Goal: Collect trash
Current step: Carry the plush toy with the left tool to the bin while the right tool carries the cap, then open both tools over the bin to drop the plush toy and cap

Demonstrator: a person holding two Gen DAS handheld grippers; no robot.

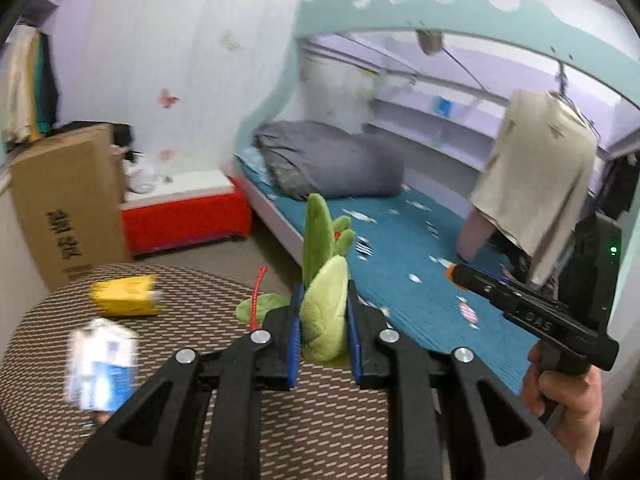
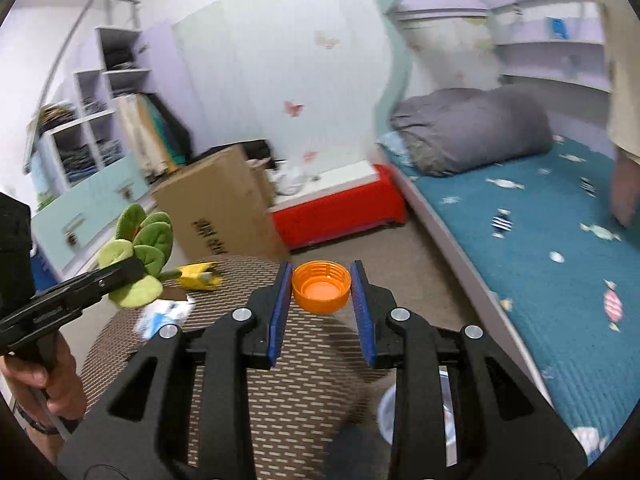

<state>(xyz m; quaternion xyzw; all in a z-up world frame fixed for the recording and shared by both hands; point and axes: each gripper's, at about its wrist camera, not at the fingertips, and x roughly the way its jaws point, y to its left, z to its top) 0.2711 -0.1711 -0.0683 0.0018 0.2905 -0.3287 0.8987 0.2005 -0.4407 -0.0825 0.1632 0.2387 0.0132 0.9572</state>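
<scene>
I am pinching an orange bottle cap (image 2: 321, 287) in my right gripper (image 2: 322, 280) and clamping a green plush toy (image 1: 323, 312) in my left gripper (image 1: 323, 300), both above a woven round table (image 1: 328, 432) beside the bed (image 1: 420, 280).

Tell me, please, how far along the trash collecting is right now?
Midway, apparently. In hand: the left hand-held gripper clamps a green plush toy, and the right hand-held gripper clamps an orange bottle cap. Left: a yellow wrapper and a white-blue carton lie on the round woven table. No bin shows.
</scene>
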